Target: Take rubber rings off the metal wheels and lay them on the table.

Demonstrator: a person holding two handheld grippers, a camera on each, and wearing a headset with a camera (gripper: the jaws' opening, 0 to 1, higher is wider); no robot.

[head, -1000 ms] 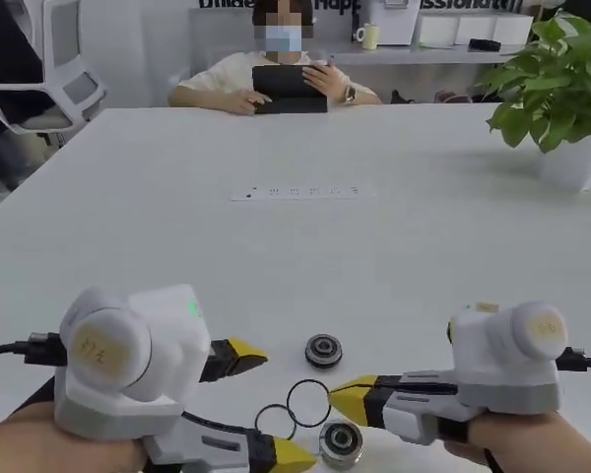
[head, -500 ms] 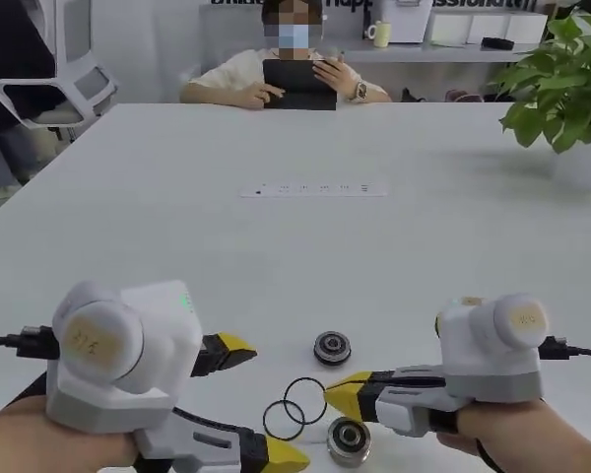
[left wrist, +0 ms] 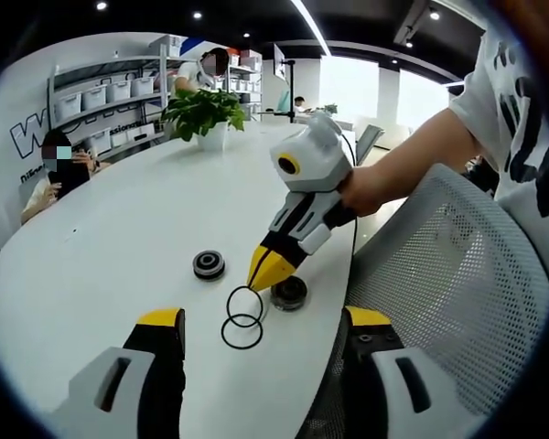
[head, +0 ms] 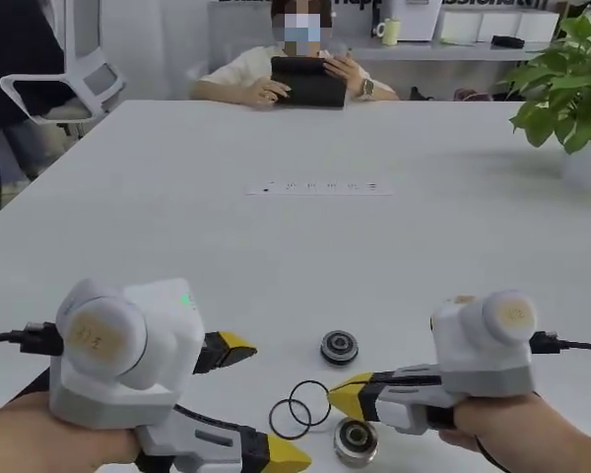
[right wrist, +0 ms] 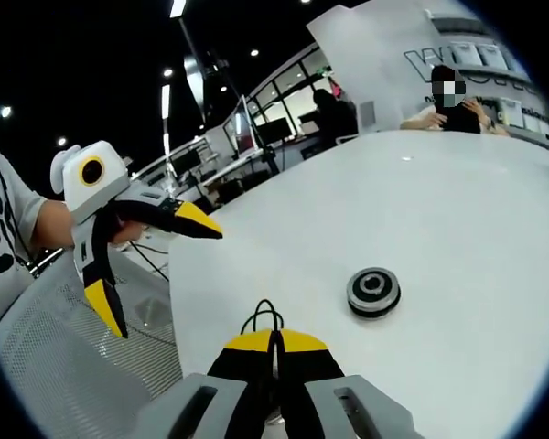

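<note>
Head view: two thin black rubber rings [head: 289, 399]

Head view downward, facing gripper views share rubber rings [left wrist: 244, 318]

White-grey left tongs [head: 266, 400] and right tongs [head: 343, 396] carry yellow-tipped black jaws and black cables [head: 5, 341]; the sleeve [left wrist: 517, 137] is white, black-printed.

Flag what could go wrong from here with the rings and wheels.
1. The near metal wheel lies close to the table edge, right beside the right gripper; a bump might knock it off.
2. The right gripper's shut tips meet the two overlapping rubber rings. Whether they pinch one is unclear, so pulling away may drag both.
</note>
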